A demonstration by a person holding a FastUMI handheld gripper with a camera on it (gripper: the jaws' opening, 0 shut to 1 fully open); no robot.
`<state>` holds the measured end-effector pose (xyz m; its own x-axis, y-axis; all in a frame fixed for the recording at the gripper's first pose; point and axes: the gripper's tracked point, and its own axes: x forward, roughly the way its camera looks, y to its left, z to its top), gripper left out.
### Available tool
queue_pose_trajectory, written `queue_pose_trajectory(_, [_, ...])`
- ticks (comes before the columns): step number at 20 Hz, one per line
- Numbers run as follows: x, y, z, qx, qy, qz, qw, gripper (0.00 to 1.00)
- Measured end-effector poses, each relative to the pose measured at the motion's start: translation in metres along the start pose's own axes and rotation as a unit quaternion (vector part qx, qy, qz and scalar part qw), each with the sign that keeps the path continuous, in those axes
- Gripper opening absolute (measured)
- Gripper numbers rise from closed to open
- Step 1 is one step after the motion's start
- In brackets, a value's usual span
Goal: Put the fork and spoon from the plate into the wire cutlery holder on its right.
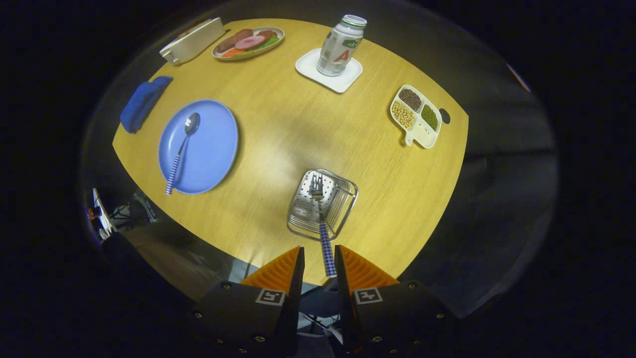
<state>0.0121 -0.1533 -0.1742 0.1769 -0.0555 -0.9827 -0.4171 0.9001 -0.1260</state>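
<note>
The wire cutlery holder (349,195) stands on the wooden table just ahead of my fingers. A fork (325,243) with a blue-checked handle rests in it, tines down against the perforated base. Its handle reaches back between my fingers, close to the right one, with a visible gap on the left side. My gripper (319,248) is open and above the table's near edge. The blue plate (213,144) lies to the left of the holder. A spoon (181,149) with the same checked handle lies on it, bowl pointing away from me.
A blue cloth (141,103) lies left of the plate. Beyond are a white box (193,41), a plate of food (248,42), and a bottle (342,45) on a white coaster (318,74). A divided dish of beans (416,117) sits to the right.
</note>
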Motion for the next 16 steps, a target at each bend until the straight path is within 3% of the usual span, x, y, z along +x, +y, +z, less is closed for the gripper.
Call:
queue_pose_trajectory(8, [-0.027, 0.09, 0.002, 0.041, -0.073, 0.053, 0.995, 0.36])
queue_pose_trajectory(16, [-0.007, 0.164, 0.018, 0.054, -0.095, 0.081, 0.991, 0.36])
